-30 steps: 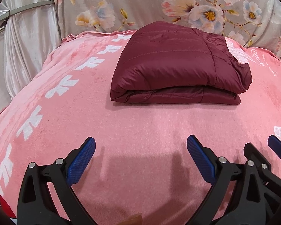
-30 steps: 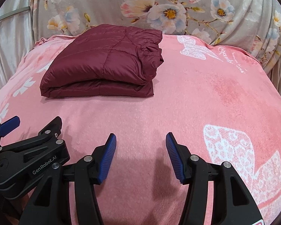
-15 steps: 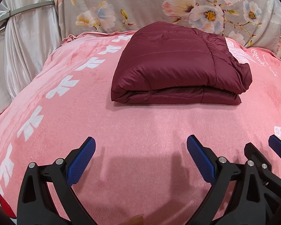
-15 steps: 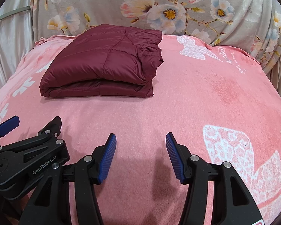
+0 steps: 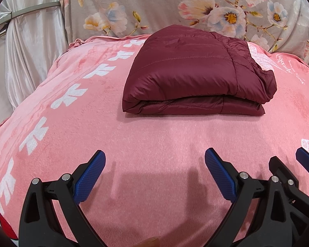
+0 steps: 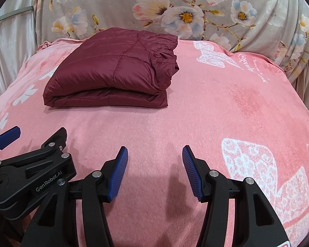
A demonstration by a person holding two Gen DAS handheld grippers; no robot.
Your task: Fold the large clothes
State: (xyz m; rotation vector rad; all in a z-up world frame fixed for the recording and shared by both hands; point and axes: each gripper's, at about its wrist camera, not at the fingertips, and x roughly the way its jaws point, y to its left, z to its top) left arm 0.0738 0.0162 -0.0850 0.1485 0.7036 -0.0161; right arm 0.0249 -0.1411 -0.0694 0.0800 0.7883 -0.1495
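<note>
I see a dark maroon quilted jacket (image 5: 187, 76) with stitched seam lines, its shiny fabric one plain colour throughout. It sits on a salmon-pink blanket (image 5: 154, 140) printed with a row of white leaf-like motifs along one side, white lacy butterflies and white script lettering. Behind hangs a grey-beige floral cloth (image 6: 175, 6) with pink, white and pale blue blossoms with yellow centres, beside a silvery-white satin curtain (image 5: 31, 47); my left gripper (image 5: 155, 164) and right gripper (image 6: 154, 164) are black with ribbed blue pads (image 6: 117, 173).
</note>
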